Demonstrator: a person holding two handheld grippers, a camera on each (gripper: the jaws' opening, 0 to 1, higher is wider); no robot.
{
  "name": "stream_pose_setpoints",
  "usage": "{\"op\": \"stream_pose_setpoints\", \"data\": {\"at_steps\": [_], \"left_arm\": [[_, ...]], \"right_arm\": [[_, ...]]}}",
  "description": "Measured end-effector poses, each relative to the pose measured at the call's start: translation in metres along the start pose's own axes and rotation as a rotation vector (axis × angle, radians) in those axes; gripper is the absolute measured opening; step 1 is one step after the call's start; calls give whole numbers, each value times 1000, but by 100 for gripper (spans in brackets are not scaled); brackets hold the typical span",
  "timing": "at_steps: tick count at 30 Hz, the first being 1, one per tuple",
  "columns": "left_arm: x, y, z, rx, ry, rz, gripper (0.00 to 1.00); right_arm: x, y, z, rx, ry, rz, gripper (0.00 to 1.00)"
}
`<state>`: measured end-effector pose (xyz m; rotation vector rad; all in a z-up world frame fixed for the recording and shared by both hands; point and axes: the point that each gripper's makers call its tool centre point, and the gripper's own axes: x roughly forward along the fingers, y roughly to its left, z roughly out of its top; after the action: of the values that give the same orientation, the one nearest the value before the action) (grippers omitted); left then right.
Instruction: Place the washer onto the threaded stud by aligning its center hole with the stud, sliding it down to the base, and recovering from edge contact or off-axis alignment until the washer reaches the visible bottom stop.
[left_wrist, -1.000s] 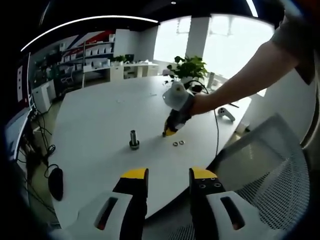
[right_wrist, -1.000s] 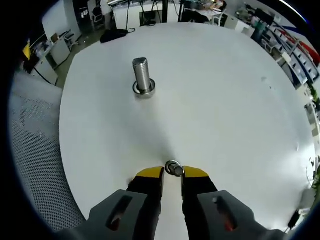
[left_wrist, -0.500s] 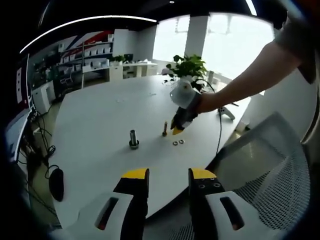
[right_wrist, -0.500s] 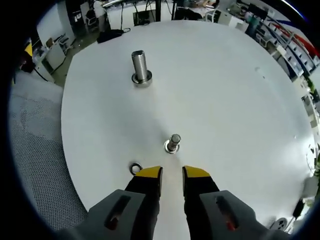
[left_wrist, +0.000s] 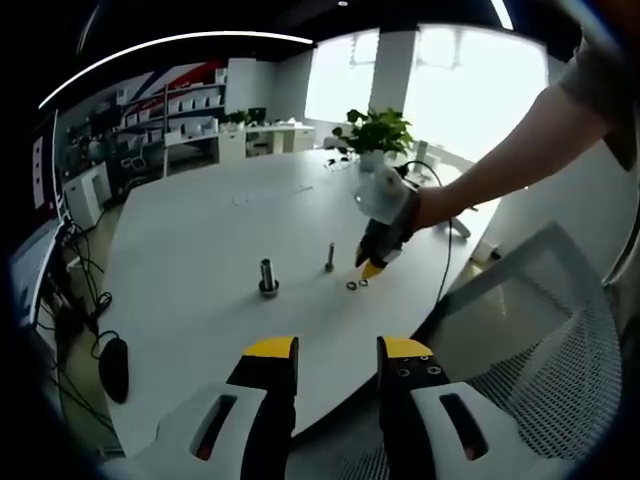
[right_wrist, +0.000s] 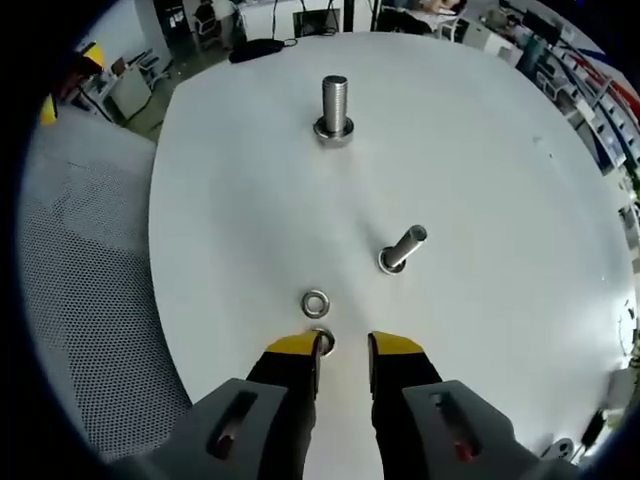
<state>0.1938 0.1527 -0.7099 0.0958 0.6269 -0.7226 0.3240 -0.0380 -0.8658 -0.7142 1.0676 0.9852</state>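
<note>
The right tongs (right_wrist: 343, 345), slightly spread and empty, had backed off the small stud (right_wrist: 402, 249) toward two washers (right_wrist: 315, 302); the left tongs (left_wrist: 334, 349) hung spread.

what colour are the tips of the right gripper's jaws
Yellow, on dark grey jaws; clearest in the right gripper view, where the right gripper hovers over the white table.

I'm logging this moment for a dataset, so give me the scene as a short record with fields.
surface: white round table
large stud: upright, far side
small stud: standing, nearer, bare shaft
loose washer: flat on table, near the right jaws
second washer: at the right jaw tips, partly hidden
right gripper: jaws apart, low over the washers
left gripper: jaws apart, holding nothing, back from the table edge
plant: far table edge
</note>
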Motion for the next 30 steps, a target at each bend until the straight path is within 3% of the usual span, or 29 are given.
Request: {"op": "stream_pose_setpoints", "data": {"at_steps": [12, 23, 30], "left_arm": [[0, 1, 1, -4, -3, 1, 29], [0, -1, 0, -6, 2, -6, 29], [1, 0, -1, -7, 12, -3, 29]], "right_arm": [[9, 12, -11, -108, 67, 15, 22], [9, 6, -8, -88, 50, 42, 16], [11, 4, -10, -74, 119, 64, 14]]}}
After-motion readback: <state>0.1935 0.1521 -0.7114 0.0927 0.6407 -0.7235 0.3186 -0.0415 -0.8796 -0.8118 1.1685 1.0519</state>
